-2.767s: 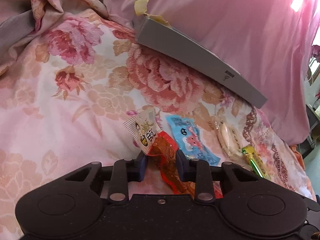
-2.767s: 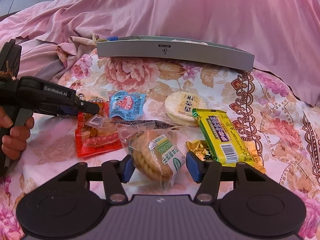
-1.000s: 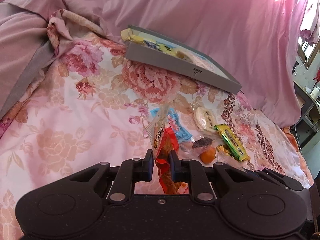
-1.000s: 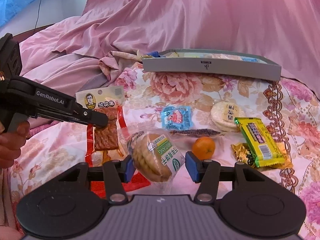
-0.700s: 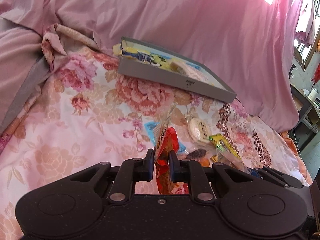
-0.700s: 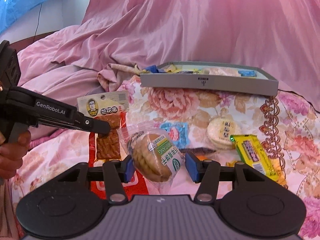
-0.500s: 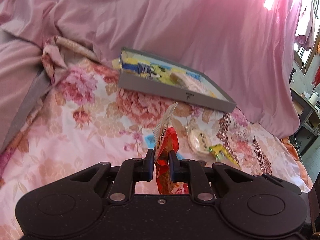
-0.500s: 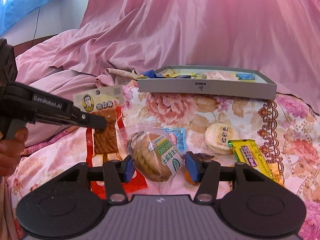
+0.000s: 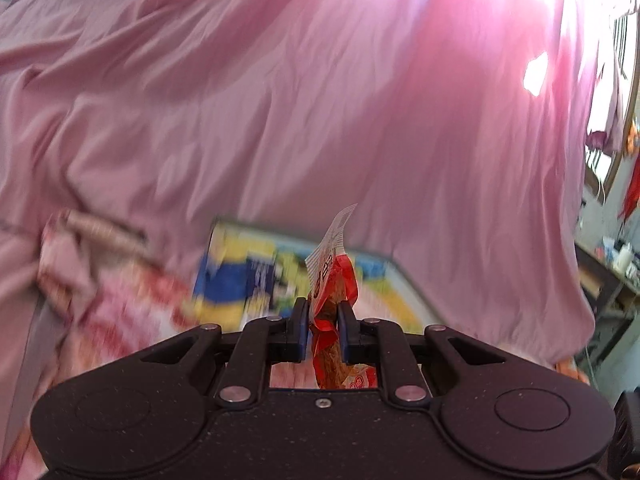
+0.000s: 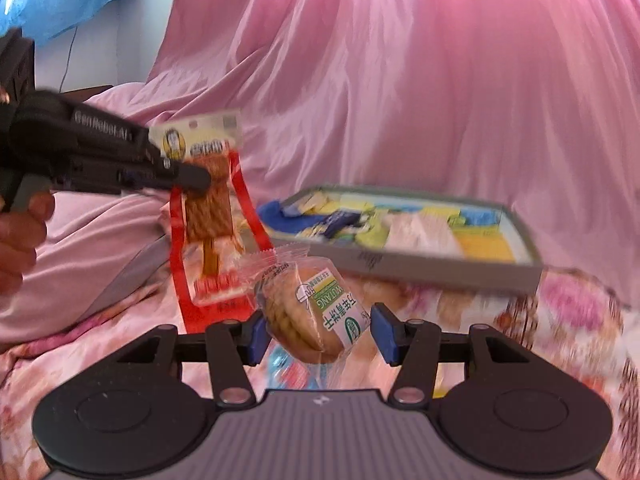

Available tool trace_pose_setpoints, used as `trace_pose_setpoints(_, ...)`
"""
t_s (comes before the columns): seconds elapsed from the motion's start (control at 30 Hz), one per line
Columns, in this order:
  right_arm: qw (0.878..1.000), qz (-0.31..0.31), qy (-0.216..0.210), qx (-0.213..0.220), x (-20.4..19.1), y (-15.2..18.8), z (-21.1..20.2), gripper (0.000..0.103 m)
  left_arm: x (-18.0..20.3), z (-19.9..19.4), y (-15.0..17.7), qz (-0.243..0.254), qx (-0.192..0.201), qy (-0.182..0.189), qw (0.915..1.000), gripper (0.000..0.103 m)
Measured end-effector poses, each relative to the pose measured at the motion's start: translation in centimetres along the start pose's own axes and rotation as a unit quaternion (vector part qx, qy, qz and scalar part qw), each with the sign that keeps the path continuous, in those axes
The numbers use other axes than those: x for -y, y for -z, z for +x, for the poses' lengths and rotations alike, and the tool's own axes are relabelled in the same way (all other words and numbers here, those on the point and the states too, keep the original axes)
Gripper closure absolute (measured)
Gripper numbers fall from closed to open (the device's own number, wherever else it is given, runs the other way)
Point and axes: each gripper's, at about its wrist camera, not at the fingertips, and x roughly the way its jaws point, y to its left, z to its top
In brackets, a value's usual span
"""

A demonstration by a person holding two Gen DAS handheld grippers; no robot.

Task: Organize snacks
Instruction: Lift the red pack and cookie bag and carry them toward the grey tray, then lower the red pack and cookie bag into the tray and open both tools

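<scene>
The left claw [image 9: 323, 330] is clamped on a red snack packet [image 9: 333, 280], its two pads pressed tight against the wrapper so the packet stands edge-on between them. Seen from the right wrist, that same red snack packet [image 10: 212, 216] hangs down from the left claw [image 10: 192, 178], lifted clear of the bed, with its pale printed top above the pinch and its long red tail dangling below. A hand [image 10: 18, 236] grips the handle behind it.

The right claw [image 10: 316, 334] holds a clear-wrapped biscuit pack [image 10: 316, 312] with a green and white label. The pack sits between the blue pads; the left pad touches the wrapper, and the right pad looks close to the label's edge, so the grip seems light rather than squeezed hard.

Ahead of both claws lies a shallow grey tray [image 10: 432, 270] on the floral bedspread [image 10: 576, 312], already carrying a jumble of blue, yellow and pale packets. From the left wrist the grey tray [image 9: 396, 268] is blurred, straight beyond the held packet. A blue wrapper [image 10: 286, 368] shows just under the right claw. Pink drapery [image 10: 400, 80] fills the background behind the tray.
</scene>
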Motion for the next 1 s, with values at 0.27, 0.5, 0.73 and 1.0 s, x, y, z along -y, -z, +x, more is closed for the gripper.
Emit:
trace_pose_setpoints(0.27, 0.999, -0.008, 0.03, 0.01, 3.7, -5.8, 6.2, 0.046, -0.8, 6.5, -4.9, -0.015, 0.038, -0.001, 0.9992, 0.087)
trace_pose_setpoints(0.5, 0.999, -0.032, 0.036, -0.005, 4.9, -8.0, 12.3, 0.046, -3.2, 11.9, -4.8, -0.044, 0.015, -0.014, 0.9988, 0.087)
trace_pose_setpoints(0.73, 0.998, -0.038, 0.029, -0.026, 4.8, -7.1, 15.6, 0.046, -5.0, 14.9, -3.6, -0.043, -0.015, -0.043, 0.998, 0.087)
trace_pose_setpoints(1.0, 0.999, -0.022, 0.024, -0.036, 4.6, -6.5, 17.7, 0.044, -5.6, 16.4, -2.9, -0.01, -0.046, -0.091, 0.9948, 0.079)
